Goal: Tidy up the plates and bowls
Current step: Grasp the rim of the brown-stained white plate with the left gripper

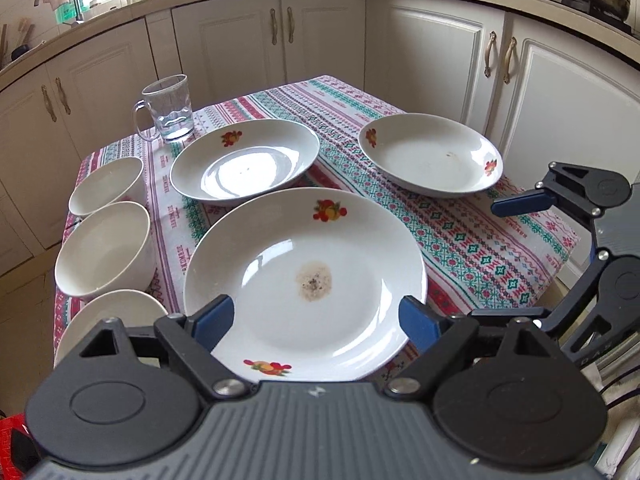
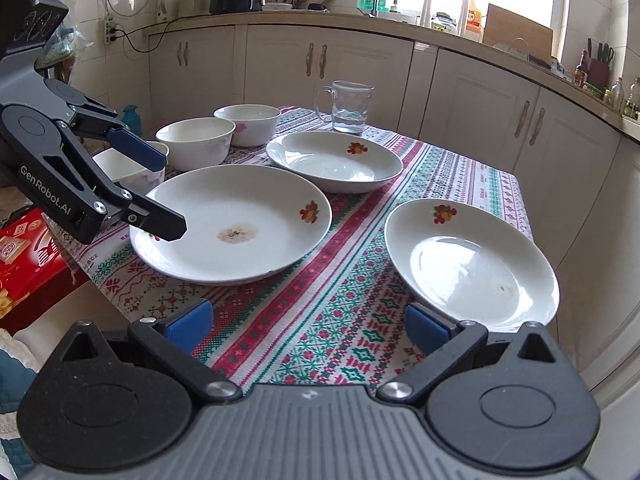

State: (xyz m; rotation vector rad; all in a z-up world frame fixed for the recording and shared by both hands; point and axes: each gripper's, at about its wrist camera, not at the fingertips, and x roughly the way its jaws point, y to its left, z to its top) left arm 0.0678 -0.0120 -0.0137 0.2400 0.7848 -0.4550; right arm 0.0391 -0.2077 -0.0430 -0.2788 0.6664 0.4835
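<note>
Three white plates with fruit prints lie on the patterned tablecloth [image 1: 460,236]. The near plate [image 1: 304,284] has a brown stain; it also shows in the right wrist view [image 2: 232,222]. A second plate [image 1: 244,158] [image 2: 334,160] lies behind it, a third [image 1: 430,156] [image 2: 470,258] to the right. Three white bowls [image 1: 106,250] [image 1: 106,184] [image 1: 110,320] stand in a row at the left edge [image 2: 194,142]. My left gripper [image 1: 316,326] is open, hovering over the near plate's front rim. My right gripper [image 2: 308,326] is open above bare cloth, left of the third plate.
A glass mug [image 1: 168,110] [image 2: 350,106] with a little water stands at the table's far end. Kitchen cabinets [image 1: 280,32] surround the table closely. A red box [image 2: 24,256] sits off the table's left side.
</note>
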